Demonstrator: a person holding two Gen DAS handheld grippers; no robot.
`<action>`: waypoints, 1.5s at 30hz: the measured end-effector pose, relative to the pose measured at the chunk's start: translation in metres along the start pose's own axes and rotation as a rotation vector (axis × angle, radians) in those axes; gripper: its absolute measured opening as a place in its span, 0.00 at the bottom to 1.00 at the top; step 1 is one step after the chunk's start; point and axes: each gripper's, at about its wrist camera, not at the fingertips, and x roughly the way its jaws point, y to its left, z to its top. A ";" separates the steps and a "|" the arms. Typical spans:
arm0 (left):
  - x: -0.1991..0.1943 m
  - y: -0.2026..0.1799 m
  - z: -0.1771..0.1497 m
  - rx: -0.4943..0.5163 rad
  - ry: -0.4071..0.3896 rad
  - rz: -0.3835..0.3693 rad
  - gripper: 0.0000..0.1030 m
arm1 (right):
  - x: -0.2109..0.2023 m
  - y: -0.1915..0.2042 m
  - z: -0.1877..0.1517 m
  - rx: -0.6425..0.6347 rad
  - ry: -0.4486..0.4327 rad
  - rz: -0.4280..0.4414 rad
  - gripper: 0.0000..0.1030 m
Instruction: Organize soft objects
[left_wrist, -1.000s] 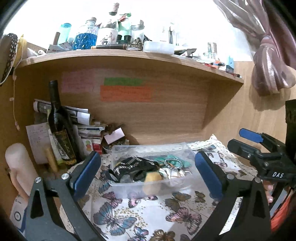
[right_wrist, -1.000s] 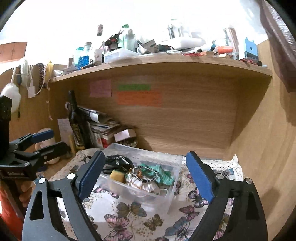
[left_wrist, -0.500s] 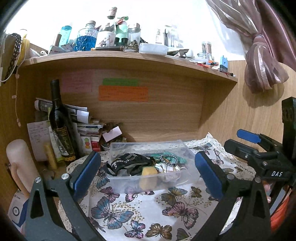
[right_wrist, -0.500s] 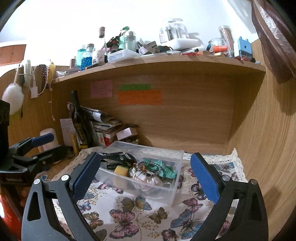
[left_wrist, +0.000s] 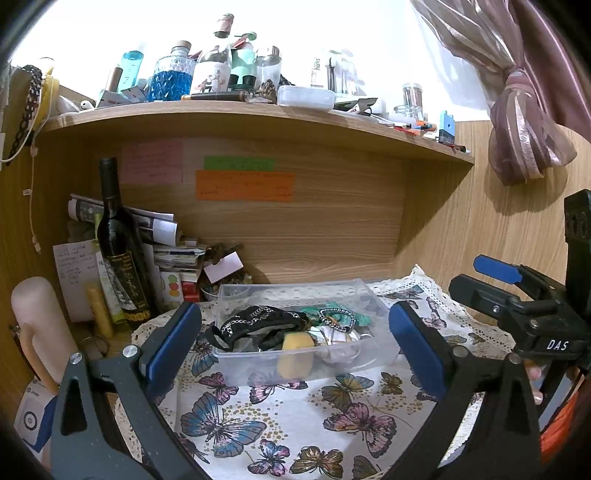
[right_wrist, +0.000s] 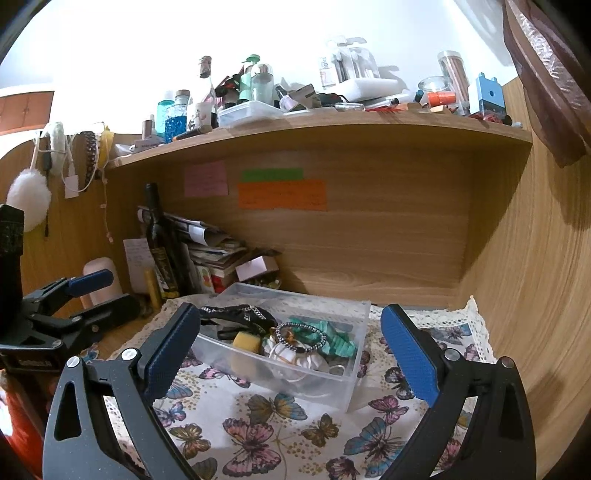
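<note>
- A clear plastic bin (left_wrist: 306, 332) sits on the butterfly-print cloth (left_wrist: 280, 417) covering the surface, in the lower middle of both views, under the wooden shelf (left_wrist: 258, 118).
- The soft things lie inside it, heaped together: a black chain-trimmed strap (left_wrist: 258, 321) at the bin's left, a yellow sponge block (left_wrist: 295, 341) against the near wall, teal fabric (right_wrist: 332, 334) toward the right, with a beaded bracelet (right_wrist: 301, 334) on top of a white bundle (right_wrist: 295, 356).
- The left tool (left_wrist: 291, 343) hovers short of the bin with its blue pads spread wide and nothing between them; the right tool (right_wrist: 291, 345) is likewise wide apart and empty.
- This scene fits two stages alike: the things gathered in the bin ready to be sorted out, or the things already collected there with both tools clear. The views do not settle which.
- Any pick from the bin would call for a narrow, careful closing, since strap, bracelet and fabric overlap and could drag each other out.
- Hard to make out: what lies under the white bundle, and whether a small ring near the bin's right wall is metal; the bin wall blurs it.
- In the left wrist view, the person's fingers (left_wrist: 533, 373) show only partly at the lower right edge, behind the right tool.
</note>
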 end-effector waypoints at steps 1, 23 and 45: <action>0.000 0.000 0.000 0.001 0.000 0.000 1.00 | 0.000 0.000 0.000 -0.001 -0.002 0.001 0.95; 0.000 0.005 0.000 0.004 0.001 0.007 1.00 | -0.002 0.001 0.000 0.008 -0.012 0.020 0.96; 0.000 0.004 -0.001 0.011 0.007 0.006 1.00 | -0.003 0.002 -0.002 0.018 -0.012 0.025 0.96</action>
